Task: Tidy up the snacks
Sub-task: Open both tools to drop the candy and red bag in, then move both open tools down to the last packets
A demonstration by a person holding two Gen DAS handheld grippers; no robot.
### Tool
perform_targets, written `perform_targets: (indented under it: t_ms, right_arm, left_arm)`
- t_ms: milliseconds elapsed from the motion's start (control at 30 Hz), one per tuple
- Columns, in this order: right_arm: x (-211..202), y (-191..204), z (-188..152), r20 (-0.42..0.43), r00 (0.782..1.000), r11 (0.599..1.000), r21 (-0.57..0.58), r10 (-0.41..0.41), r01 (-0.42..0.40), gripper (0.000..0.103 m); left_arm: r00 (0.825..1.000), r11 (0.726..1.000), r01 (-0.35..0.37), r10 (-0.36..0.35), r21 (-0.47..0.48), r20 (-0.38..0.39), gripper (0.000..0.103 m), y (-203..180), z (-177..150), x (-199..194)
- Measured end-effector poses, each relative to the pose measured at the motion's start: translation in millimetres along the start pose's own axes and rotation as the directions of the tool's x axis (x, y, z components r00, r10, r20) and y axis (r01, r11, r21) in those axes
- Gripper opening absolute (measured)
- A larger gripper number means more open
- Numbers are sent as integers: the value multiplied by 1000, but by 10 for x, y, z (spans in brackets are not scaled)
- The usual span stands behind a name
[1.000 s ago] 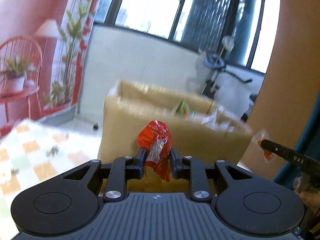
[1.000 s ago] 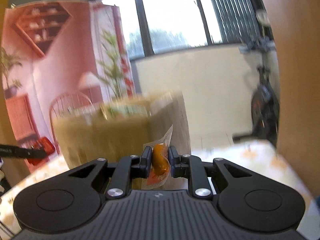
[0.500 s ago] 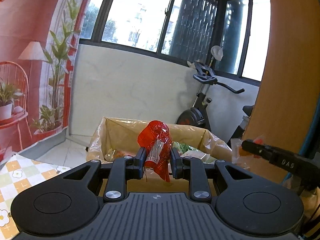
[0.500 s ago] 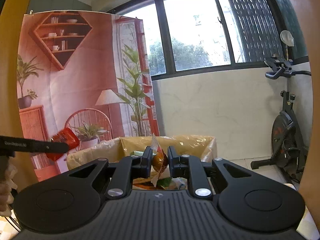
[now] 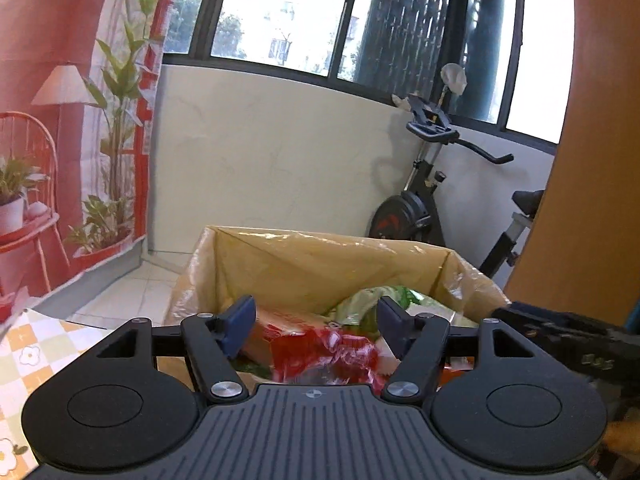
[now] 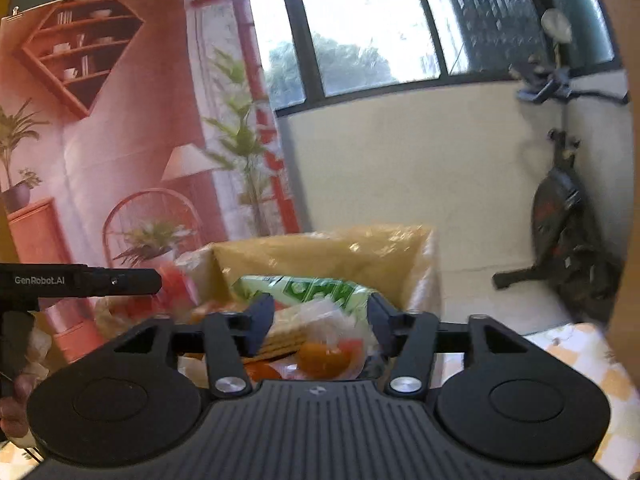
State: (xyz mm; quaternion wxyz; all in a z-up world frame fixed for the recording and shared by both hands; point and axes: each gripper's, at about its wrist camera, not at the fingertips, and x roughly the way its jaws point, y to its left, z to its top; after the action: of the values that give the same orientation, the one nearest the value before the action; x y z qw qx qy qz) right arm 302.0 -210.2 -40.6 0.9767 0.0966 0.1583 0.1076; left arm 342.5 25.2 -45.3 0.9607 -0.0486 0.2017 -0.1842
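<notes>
So both snacks are seen loose over the cardboard box (image 5: 320,256), which is lined with clear plastic film and already stuffed with packets.

The red wrapper (image 5: 324,354) is a crinkly, shiny foil thing with white print, crumpled up and a bit blurred. It is found low between the fingers of the left gripper (image 5: 316,320), right above the heap in the box, not touched by either blue pad. Its long axis is laid roughly sideways across the view, though the crumpling makes that hard to call exactly.

The orange snack (image 6: 326,354) is a rounded lump sealed in a clear pouch, with the pouch's see-through flap sticking upward. It is caught between the fingers of the right gripper (image 6: 320,320) without being pinched, just over a pack of crackers (image 6: 286,334) and a green-and-white bag (image 6: 308,290). It's too blurred for a clear long axis to be picked out.

The jaws on both grippers are spread apart and have just been opening, with each snack left unclamped in the gap.
</notes>
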Motion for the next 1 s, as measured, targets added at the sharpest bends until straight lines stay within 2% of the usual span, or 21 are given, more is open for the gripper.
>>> perform_targets:
  t_ms: [133, 267, 467, 600, 700, 833, 1000]
  right_arm:
    - [-183, -36, -24, 39, 999, 1000, -12, -11, 11, 57]
    - [-504, -62, -205, 103, 994, 999, -29, 19, -16, 57]
    - [-864, -137, -556, 92, 996, 1000, -9, -6, 7, 57]
    - [-901, -180, -844, 7, 1000, 1000, 3, -20, 20, 57]
    - [-790, -171, -1091, -106, 993, 999, 9, -46, 48, 57]
    - [-544, -95, -1407, -257, 966, 999, -16, -37, 34, 57]
    - [-252, -17, -1685, -370, 929, 999, -45, -21, 5, 60]
  left_arm:
    - [1000, 998, -7, 8, -58, 16, 69, 68, -75, -200]
    - [999, 999, 4, -3, -44, 32, 69, 66, -157, -423]
    - [1000, 999, -9, 10, -52, 14, 69, 111, -411, -645]
    - [999, 990, -41, 37, -132, -30, 69, 180, -644, -698]
    - [998, 972, -46, 36, -232, -48, 69, 263, -827, -739]
    - [991, 965, -95, 68, -244, -115, 68, 299, -1005, -694]
    - [987, 961, -118, 85, -251, -138, 68, 354, -1050, -692]
